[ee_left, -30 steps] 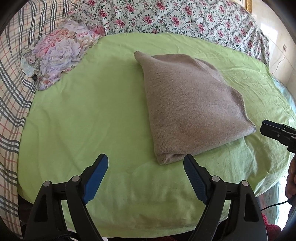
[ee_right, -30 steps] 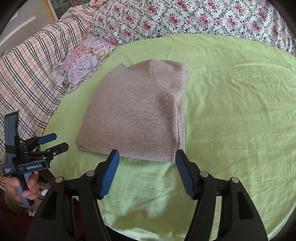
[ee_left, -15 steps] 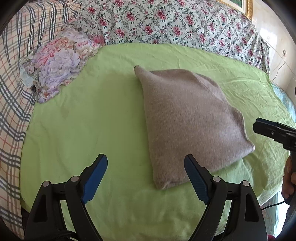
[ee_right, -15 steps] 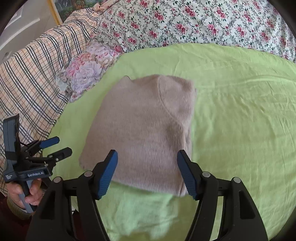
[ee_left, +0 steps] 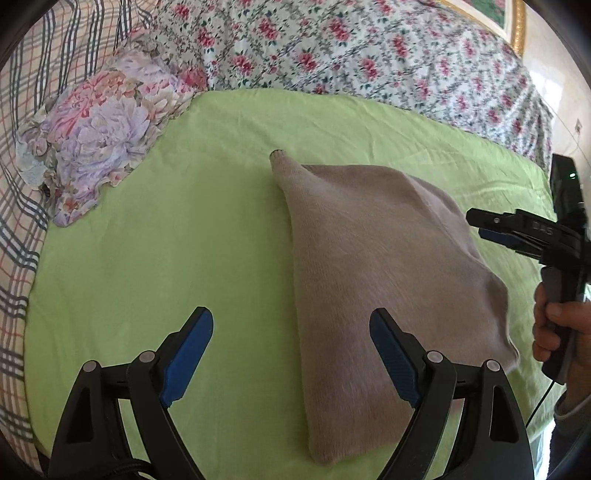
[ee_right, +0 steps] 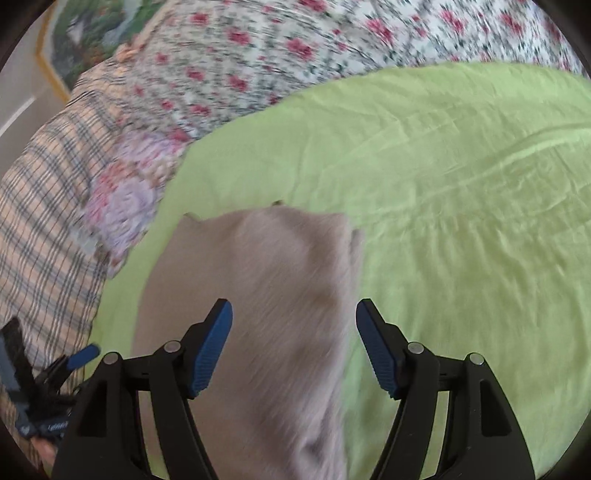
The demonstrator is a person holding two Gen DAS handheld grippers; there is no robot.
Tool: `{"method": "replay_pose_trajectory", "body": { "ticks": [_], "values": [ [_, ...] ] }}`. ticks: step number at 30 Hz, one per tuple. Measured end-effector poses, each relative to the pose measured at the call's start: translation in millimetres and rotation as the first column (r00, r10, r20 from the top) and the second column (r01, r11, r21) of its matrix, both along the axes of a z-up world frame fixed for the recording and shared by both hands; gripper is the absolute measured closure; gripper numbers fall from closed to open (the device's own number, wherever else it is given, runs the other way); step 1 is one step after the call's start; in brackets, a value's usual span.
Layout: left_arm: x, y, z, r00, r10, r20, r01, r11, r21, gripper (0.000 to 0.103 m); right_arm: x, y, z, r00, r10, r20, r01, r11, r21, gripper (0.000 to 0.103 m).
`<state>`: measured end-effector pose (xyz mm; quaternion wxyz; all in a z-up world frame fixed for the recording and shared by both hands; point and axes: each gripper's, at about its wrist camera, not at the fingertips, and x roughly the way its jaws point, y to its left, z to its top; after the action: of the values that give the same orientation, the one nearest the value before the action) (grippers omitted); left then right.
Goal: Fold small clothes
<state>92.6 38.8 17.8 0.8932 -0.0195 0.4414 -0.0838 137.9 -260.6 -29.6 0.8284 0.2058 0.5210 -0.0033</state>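
Observation:
A folded beige knit sweater (ee_left: 373,266) lies flat on the green sheet (ee_left: 147,258); it also shows, blurred, in the right wrist view (ee_right: 266,295). My left gripper (ee_left: 291,350) is open and empty, hovering over the sweater's near left edge. My right gripper (ee_right: 293,343) is open and empty above the sweater's near part. The right gripper (ee_left: 491,225) shows from the side at the sweater's right edge, held by a hand. The left gripper (ee_right: 79,356) shows at the lower left of the right wrist view.
A floral cushion (ee_left: 99,125) lies at the back left of the sheet. A rose-print bedspread (ee_left: 351,48) runs along the back and a plaid blanket (ee_left: 22,147) along the left. A framed picture (ee_right: 85,29) hangs behind.
Both grippers have moved forward over the sweater, which now lies lower and closer in both views. The right gripper has moved fast; its view is blurred. Both stay open.

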Motion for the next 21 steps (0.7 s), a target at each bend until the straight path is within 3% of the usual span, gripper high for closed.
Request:
{"method": "replay_pose_trajectory", "body": {
  "ticks": [2,3,5,8,11,14,16,18,21],
  "values": [
    [10.9,-1.4,-4.7,1.0,0.006,-0.013,-0.006,1.0,-0.003,0.016,10.6,-8.3,-14.4,0.999,-0.023,-0.024,0.024,0.999,0.045,0.033],
    [17.5,-2.7,-8.2,1.0,0.012,-0.023,-0.012,1.0,-0.003,0.016,13.8,-9.5,-19.2,0.999,-0.017,-0.029,0.019,0.997,0.069,0.048],
    [24.2,-4.1,-12.1,1.0,0.007,-0.029,-0.007,1.0,-0.008,0.015,17.9,-6.7,-17.1,1.0,0.005,-0.006,-0.005,0.997,0.079,0.091],
    [31.8,-7.4,-17.6,1.0,0.013,-0.017,-0.013,1.0,0.017,0.011,19.8,-4.4,-7.4,1.0,0.004,0.019,-0.004,1.0,-0.024,0.094],
    [37.9,-9.7,-24.3,1.0,0.016,-0.026,-0.016,1.0,0.025,0.01,23.3,0.1,-23.7,0.999,0.017,-0.033,-0.02,0.996,-0.083,0.094],
    [39.7,-8.4,-25.5,0.999,0.022,-0.035,-0.021,1.0,0.017,0.01,25.6,5.2,-20.6,0.999,0.038,-0.038,-0.042,0.991,-0.13,0.092],
    [37.8,-7.7,-21.9,0.999,0.03,-0.034,-0.029,0.999,0.025,0.01,22.5,7.2,-10.2,0.999,0.024,-0.03,-0.029,0.988,-0.153,0.085],
    [33.0,-8.9,-17.5,0.999,0.033,-0.028,-0.032,0.999,0.032,0.01,13.7,8.6,1.7,1.0,0.02,-0.02,-0.023,0.989,-0.148,0.066],
    [20.8,-11.1,-11.2,1.0,0.029,-0.013,-0.028,0.998,0.048,0.01,-5.4,15.9,19.9,0.999,0.043,0.014,-0.041,0.99,-0.133,0.046]
  ]
}}
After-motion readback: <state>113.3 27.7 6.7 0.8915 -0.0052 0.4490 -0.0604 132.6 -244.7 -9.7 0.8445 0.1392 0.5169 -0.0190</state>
